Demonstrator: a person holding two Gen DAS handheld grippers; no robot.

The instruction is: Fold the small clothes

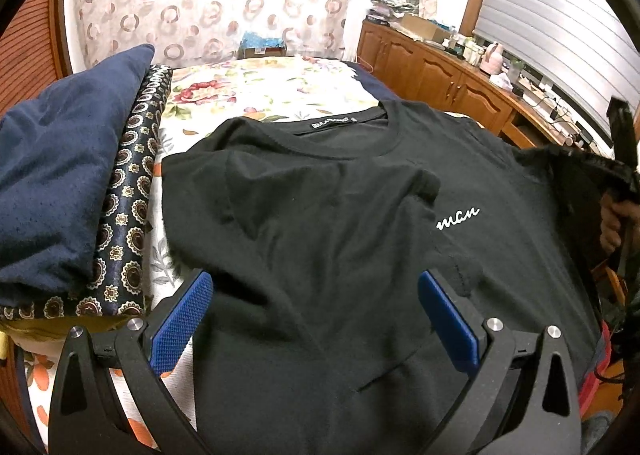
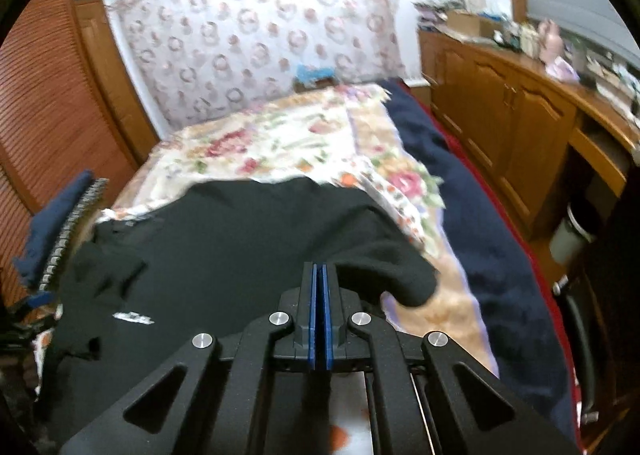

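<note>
A black T-shirt (image 1: 320, 215) with small white script on the chest lies face up on the floral bedspread (image 1: 260, 91), its left sleeve folded in over the body. My left gripper (image 1: 316, 287) hovers open over the shirt's lower half, with only flat cloth under its blue pads (image 1: 180, 323). At the right edge, my right gripper (image 1: 624, 167) holds the shirt's other sleeve (image 1: 576, 167) lifted off the bed, a hand (image 1: 612, 227) below it. In the right wrist view the right gripper (image 2: 320, 269) is shut, and the black T-shirt (image 2: 240, 239) bunches around its tips.
A navy cushion (image 1: 60, 175) and a dark patterned cloth (image 1: 132, 207) lie at the bed's left. A cluttered wooden cabinet (image 1: 440, 75) runs along the right. A navy blanket (image 2: 480, 235) covers the bed's right edge, with louvred doors (image 2: 48, 115) on the left.
</note>
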